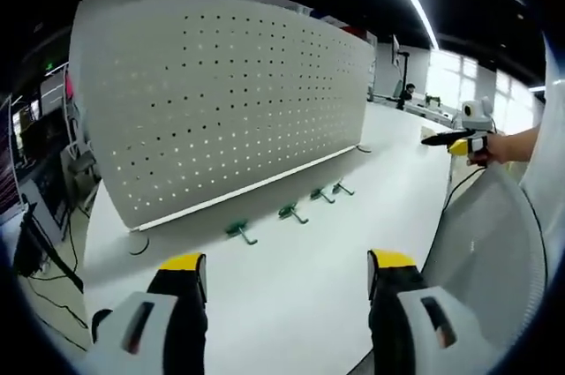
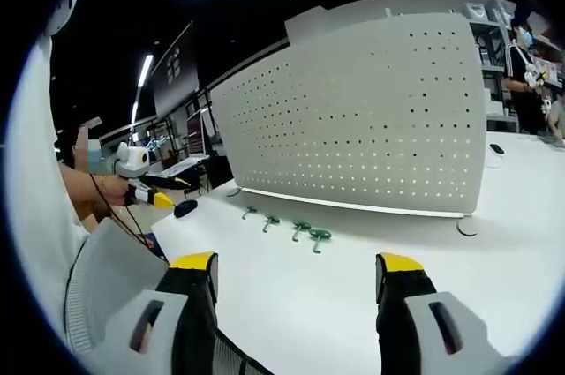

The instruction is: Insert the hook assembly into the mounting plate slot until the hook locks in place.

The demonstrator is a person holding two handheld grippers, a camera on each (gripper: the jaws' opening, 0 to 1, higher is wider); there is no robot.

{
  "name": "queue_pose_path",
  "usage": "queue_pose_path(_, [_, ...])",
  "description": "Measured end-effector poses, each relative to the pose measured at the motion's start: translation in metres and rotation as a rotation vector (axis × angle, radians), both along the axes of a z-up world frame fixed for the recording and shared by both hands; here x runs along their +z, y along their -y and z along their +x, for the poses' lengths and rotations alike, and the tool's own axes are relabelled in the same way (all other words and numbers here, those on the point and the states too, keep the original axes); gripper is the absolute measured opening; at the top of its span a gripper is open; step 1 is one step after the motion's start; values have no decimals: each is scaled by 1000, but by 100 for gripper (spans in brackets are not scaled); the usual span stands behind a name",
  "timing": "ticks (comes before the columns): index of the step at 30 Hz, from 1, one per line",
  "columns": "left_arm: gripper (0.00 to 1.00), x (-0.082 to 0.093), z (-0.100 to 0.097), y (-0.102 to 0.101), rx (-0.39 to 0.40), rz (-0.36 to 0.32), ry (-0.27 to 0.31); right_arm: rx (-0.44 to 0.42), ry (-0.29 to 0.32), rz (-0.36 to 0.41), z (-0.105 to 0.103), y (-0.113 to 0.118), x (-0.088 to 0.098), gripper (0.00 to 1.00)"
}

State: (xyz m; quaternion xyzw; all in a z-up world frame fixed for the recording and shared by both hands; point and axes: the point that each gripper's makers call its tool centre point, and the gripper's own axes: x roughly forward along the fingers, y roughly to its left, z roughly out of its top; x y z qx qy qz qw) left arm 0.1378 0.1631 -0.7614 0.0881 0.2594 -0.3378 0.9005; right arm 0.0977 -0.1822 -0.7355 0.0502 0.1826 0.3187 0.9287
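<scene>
Both the left gripper and the right gripper hang wide open and empty above the white table, where four green hooks lie in a row just before the upright pegboard.

Four green hooks on table, before upright pegboard

Both views toward shared pegboard

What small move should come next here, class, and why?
Probably lower the left gripper toward the nearest hook: both grippers are open and empty, all four hooks lie on the table before the pegboard, none mounted yet.
</scene>
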Motion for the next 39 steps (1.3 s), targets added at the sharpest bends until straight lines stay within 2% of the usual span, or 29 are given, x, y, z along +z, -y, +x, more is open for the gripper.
queue_pose_path(7, [77,-8,9,6,-43,47,-21,1,0,-11,2,-1,-1,72])
queue_pose_path(11, [77,-8,16,11,-99,87,-21,-6,-2,-9,2,-1,-1,72])
queue_pose_path(25, [77,-16,38,18,-208,153,-56,1,-17,-26,0,-1,-5,72])
queue_pose_path(29, [77,-20,45,20,-254,203,-58,6,-20,-28,0,-2,-5,72])
queue_pose_path(39, [77,-31,61,25,-317,228,-86,6,-28,-31,2,0,-7,72])
